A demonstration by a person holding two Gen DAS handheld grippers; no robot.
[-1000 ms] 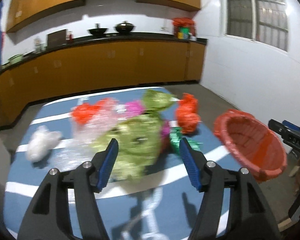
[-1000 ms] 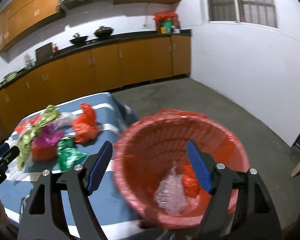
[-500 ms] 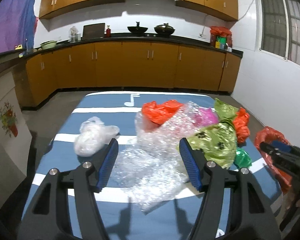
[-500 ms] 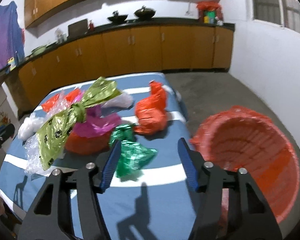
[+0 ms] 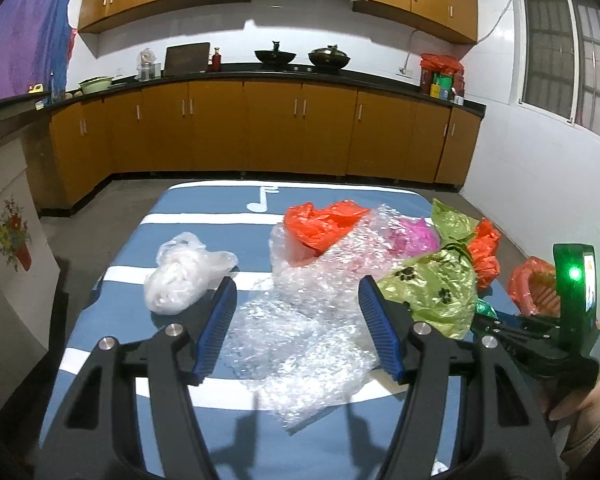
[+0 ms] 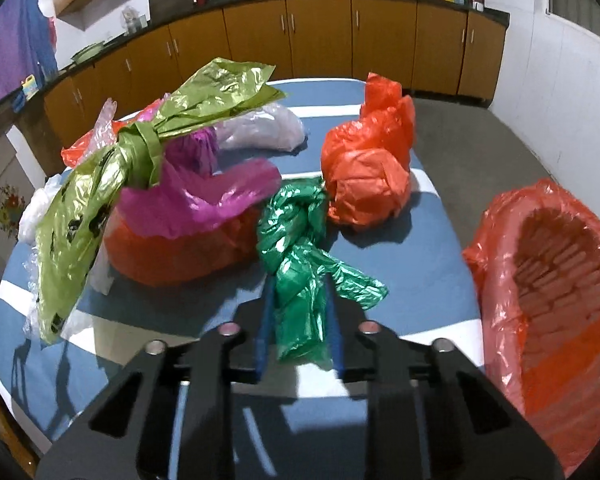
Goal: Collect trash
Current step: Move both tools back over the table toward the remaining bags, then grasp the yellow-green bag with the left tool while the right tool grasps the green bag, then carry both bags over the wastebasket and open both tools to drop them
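My right gripper (image 6: 299,294) is low over the blue striped table (image 6: 432,304). Its jaws are closing, and the pads press on a crumpled green plastic bag (image 6: 296,264) between them. In the left wrist view that gripper (image 5: 480,318) reaches in from the right. My left gripper (image 5: 297,284) hangs open, with nothing gripped, above a sheet of clear bubble wrap (image 5: 300,340). A white bag (image 5: 180,276) lies to its left. The red-lined basket (image 6: 540,248) stands off the table's right edge.
An olive bag with paw prints (image 6: 100,208), a magenta bag (image 6: 196,196) on an orange bundle, and an orange bag (image 6: 368,176) crowd the table behind the green one. Wooden kitchen cabinets (image 5: 300,128) line the far wall. A hand (image 5: 580,400) holds the right gripper.
My right gripper swung from over the basket to the table, came down and closed on the green bag. My left gripper swung left from the olive bag to the bubble wrap, still open.
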